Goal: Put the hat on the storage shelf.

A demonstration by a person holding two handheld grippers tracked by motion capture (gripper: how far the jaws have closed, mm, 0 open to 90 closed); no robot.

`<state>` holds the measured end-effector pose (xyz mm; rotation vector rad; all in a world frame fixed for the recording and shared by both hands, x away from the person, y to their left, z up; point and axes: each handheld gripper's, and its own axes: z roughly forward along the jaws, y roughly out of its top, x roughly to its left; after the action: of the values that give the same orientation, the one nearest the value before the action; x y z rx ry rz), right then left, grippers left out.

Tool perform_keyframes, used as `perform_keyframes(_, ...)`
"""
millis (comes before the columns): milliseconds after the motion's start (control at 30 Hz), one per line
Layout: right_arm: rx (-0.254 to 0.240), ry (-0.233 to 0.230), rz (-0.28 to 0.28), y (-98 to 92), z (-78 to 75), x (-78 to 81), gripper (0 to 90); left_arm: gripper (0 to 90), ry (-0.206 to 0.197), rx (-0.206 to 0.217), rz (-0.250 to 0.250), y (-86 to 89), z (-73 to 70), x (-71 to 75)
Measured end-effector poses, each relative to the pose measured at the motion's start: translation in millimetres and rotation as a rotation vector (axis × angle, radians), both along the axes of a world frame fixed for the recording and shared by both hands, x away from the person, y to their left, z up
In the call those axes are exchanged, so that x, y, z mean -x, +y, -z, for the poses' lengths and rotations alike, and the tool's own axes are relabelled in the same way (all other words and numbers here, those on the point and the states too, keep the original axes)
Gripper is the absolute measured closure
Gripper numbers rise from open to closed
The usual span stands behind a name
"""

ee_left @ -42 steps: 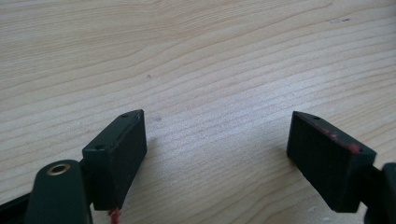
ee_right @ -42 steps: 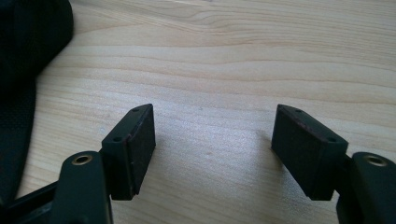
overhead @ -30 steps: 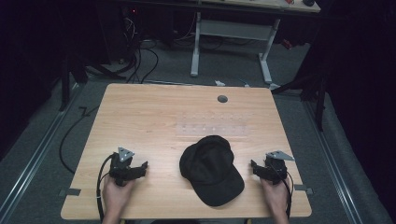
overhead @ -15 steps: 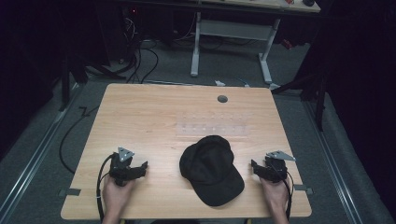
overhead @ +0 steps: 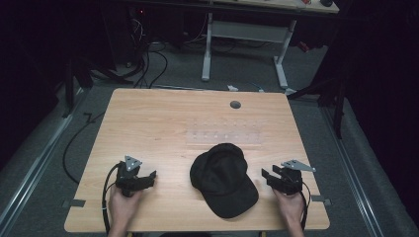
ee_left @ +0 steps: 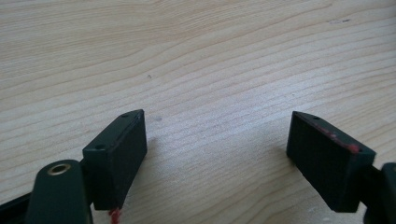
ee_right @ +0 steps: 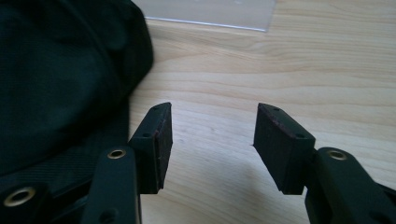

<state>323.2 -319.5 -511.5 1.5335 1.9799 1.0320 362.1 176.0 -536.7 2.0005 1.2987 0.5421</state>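
The left gripper [ee_left: 217, 149] has its two black jaws spread wide with nothing but bare wood grain between them; a smear of red shows on the edge of the jaw at the right of the left gripper view. In the high view this left gripper [overhead: 148, 176] rests low on the wooden table [overhead: 163, 123], at about 8 o'clock from the table's middle, its jaws aimed toward 3 o'clock, a grey three-cornered plate on top and a cable looping back past the left hand [overhead: 122, 205] that holds it.

The right gripper [ee_right: 210, 140] is likewise released, jaws apart over bare wood. Its jaw at the left of the right gripper view stands just beside the edge of the black cap [ee_right: 60, 88]; whether it touches the fabric I cannot tell. In the high view the right gripper [overhead: 267, 175] sits at about 4 o'clock from the table's middle, jaws pointing toward 9 o'clock at the cap, held by the right hand [overhead: 290, 207].

The black cap [overhead: 222, 180] lies flat on the table between the two grippers, at about 6 o'clock from the middle, nearer the right gripper, its crown toward 12 o'clock and its brim toward 5 o'clock. Just beyond its crown lies a clear plastic sheet [overhead: 225, 134]. Further toward 12 o'clock, a small round hole [overhead: 235, 104] sits in the tabletop
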Motion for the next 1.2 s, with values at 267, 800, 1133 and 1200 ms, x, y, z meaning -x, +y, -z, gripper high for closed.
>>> perform_keyframes(267,-0.020,0.000,-0.056,14.0,-6.1,-1.2,43.4,20.5,-0.001,-0.002,0.000,-0.2,0.0,0.0)
perform_keyframes(800,-0.058,-0.023,-0.146,39.0,-25.0,-12.7,48.0,20.5,-0.001,-0.001,0.000,-0.2,0.0,0.0)
perform_keyframes(1133,-0.044,-0.019,-0.199,52.6,-29.1,-25.8,49.2,20.5,-0.001,-0.001,0.000,-0.2,0.0,0.0)
perform_keyframes(1200,-0.047,-0.013,-0.202,55.5,-29.6,-29.6,49.2,20.5,-0.001,-0.002,0.000,-0.2,0.0,0.0)
